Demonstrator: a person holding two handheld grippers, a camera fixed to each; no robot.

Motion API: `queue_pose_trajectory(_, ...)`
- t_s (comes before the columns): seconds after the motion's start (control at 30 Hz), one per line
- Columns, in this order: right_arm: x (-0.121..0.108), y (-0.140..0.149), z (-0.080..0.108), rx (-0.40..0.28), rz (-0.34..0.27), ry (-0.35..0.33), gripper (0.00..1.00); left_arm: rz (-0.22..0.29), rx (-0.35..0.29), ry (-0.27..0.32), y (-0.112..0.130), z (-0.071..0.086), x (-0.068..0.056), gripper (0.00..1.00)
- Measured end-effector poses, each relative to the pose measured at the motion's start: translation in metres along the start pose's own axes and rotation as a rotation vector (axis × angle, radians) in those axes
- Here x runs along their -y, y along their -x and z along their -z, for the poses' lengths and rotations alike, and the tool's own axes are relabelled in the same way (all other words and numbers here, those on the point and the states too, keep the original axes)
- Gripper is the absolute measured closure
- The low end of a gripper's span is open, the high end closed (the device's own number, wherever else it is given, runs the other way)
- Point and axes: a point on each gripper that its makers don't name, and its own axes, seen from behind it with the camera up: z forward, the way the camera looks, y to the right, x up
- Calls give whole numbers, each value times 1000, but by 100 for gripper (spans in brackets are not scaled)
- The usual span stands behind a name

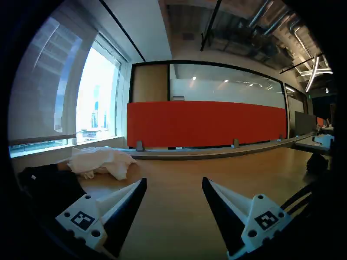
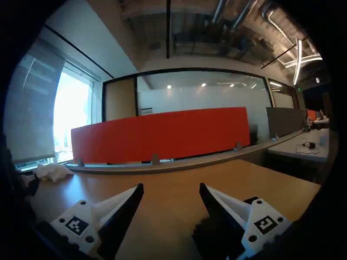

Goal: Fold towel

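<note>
A crumpled white towel (image 1: 100,161) lies in a heap on the wooden table (image 1: 208,173), far left in the left gripper view, near the window side. My left gripper (image 1: 174,184) hovers low over the table, open, with nothing between its fingers; the towel is ahead and to its left, apart from it. In the right gripper view the same towel (image 2: 53,172) appears small at the far left edge of the table (image 2: 182,182). My right gripper (image 2: 171,188) is open too and holds nothing.
A red divider panel (image 1: 208,123) runs along the table's far edge, also seen as the red panel (image 2: 165,134). A dark object (image 1: 47,186) lies beside the towel at the left. A neighbouring desk (image 2: 303,149) with small items stands at the right. A bright window (image 1: 95,104) is on the left.
</note>
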Motion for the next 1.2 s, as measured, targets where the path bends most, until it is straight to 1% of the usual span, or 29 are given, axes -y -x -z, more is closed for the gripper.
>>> queue_pose_trajectory(0.1,-2,4,-1,1,-1,3,0,0,0,0,0,0,0,6)
queue_pose_trajectory(0.27,-3,9,1,1,14,3,0,0,0,0,0,0,0,6)
queue_pose_trajectory(0.67,8,23,0,20,81,-11,0,0,0,0,0,-1,-1,6)
queue_pose_trajectory(0.87,13,24,-1,22,116,-5,0,0,0,0,0,0,0,6)
queue_pose_trajectory(1.2,15,24,-2,23,115,-13,0,0,0,0,0,0,-1,6)
